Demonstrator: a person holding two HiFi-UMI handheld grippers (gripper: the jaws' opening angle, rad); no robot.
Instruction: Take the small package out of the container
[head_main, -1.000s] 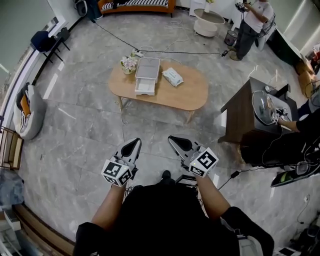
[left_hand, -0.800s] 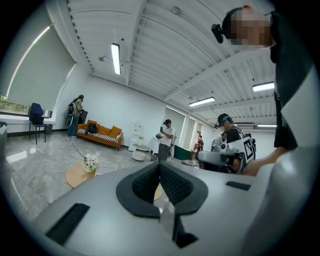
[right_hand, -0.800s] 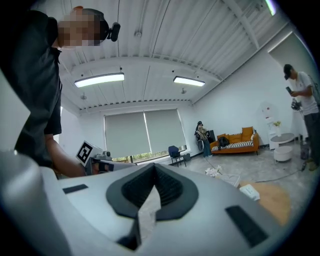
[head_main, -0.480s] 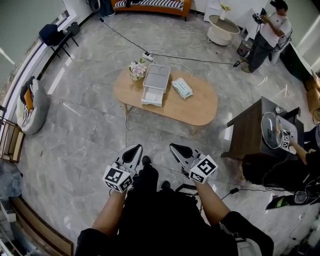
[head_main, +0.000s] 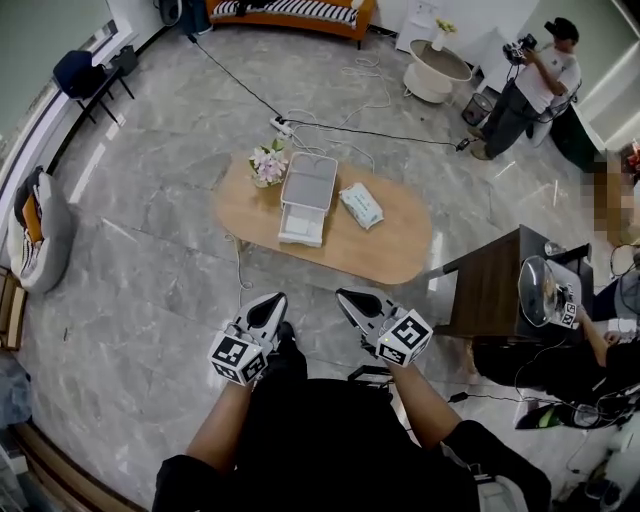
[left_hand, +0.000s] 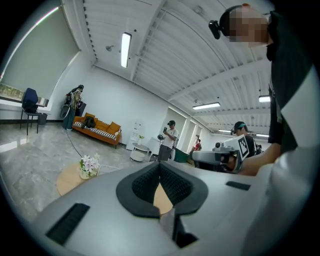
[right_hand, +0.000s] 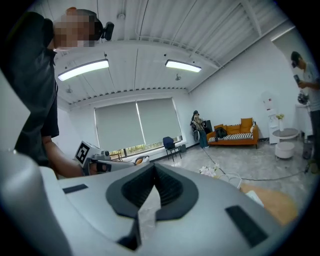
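We are looking down at an oval wooden desk standing on the grey marble floor. It is carrying a white container, with a flower bunch just left of it and a small package just right.

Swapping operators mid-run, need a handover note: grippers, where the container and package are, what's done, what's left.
Grippers: left gripper and right gripper are both shut and empty, held in front of the person, short of the oval wooden table.
Things: the white container sits mid-table, its near end looking pulled out like a drawer. Its contents can't be made out from here. A small pack lies on the table to its right, apart from it, with flowers to its left.
Done: nothing; neither gripper is at the table.
Left: the whole extraction.
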